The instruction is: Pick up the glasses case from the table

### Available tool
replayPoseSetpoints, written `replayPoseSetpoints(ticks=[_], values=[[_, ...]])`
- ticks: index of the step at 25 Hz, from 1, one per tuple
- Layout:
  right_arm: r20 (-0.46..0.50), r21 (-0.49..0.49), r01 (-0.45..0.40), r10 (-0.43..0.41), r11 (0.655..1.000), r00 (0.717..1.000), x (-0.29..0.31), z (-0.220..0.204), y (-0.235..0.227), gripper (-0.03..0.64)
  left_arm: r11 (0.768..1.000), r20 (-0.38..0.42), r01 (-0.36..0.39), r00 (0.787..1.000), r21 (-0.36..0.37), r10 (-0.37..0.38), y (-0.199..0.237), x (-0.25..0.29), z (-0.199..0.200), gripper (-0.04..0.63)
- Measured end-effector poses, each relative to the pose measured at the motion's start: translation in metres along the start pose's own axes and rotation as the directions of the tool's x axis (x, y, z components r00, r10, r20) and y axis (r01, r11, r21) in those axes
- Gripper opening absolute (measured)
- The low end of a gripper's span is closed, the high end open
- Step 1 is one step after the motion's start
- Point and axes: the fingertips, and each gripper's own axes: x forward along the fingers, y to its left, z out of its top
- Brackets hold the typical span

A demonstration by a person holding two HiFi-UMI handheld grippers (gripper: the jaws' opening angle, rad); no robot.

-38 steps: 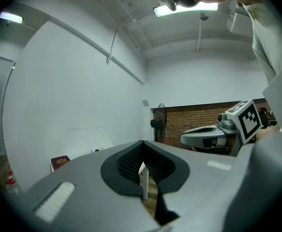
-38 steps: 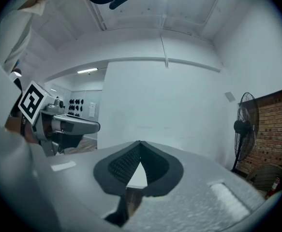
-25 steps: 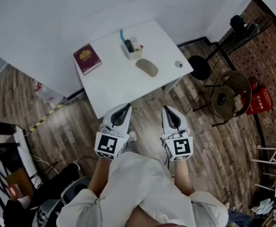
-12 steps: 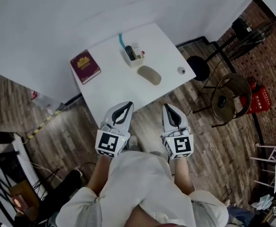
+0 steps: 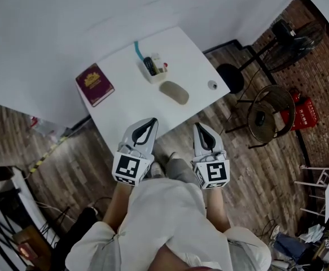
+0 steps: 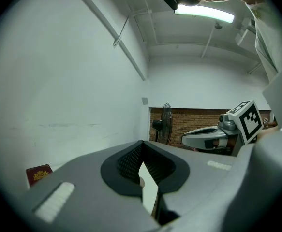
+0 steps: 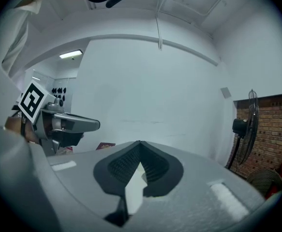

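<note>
The glasses case (image 5: 174, 92), a grey-beige oval, lies on the white table (image 5: 124, 112) right of its middle. Both grippers are held side by side at the table's near edge, short of the case. My left gripper (image 5: 152, 120) has its jaws together with nothing between them, and its own view (image 6: 141, 142) shows the tips meeting. My right gripper (image 5: 198, 127) is shut and empty too, as its own view (image 7: 140, 141) shows. The case is hidden behind the jaws in both gripper views.
A dark red book (image 5: 94, 84) lies at the table's left. A white holder (image 5: 153, 69) with pens stands just behind the case, and a small round object (image 5: 212, 85) sits near the right corner. Stools and a fan (image 5: 293, 38) stand to the right on the wood floor.
Both grippers have come forward together toward the table's near edge. Their jaws look the same as before.
</note>
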Motion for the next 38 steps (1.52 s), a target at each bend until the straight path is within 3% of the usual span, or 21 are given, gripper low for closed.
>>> replayPoseSetpoints(ticks=[12, 21, 29, 38], values=[[-0.015, 0.015, -0.037, 0.037, 0.999, 0.999, 0.043, -0.006, -0.026, 0.006, 0.999, -0.035, -0.032, 0.999, -0.009, 0.032, 0.02, 0.038, -0.01, 0.018], [-0.085, 0.033, -0.103, 0.106, 0.994, 0.991, 0.101, -0.024, -0.065, 0.006, 0.997, -0.126, -0.076, 0.989, -0.014, 0.074, 0.043, 0.093, -0.028, 0.018], [-0.141, 0.043, -0.185, 0.189, 0.982, 0.972, 0.149, -0.041, -0.098, 0.006, 0.989, -0.179, -0.14, 0.975, -0.037, 0.132, 0.06, 0.14, -0.04, 0.017], [-0.223, 0.045, -0.287, 0.289, 0.957, 0.931, 0.192, -0.072, -0.115, 0.006, 0.975, -0.253, -0.214, 0.949, -0.065, 0.191, 0.077, 0.176, -0.071, 0.017]])
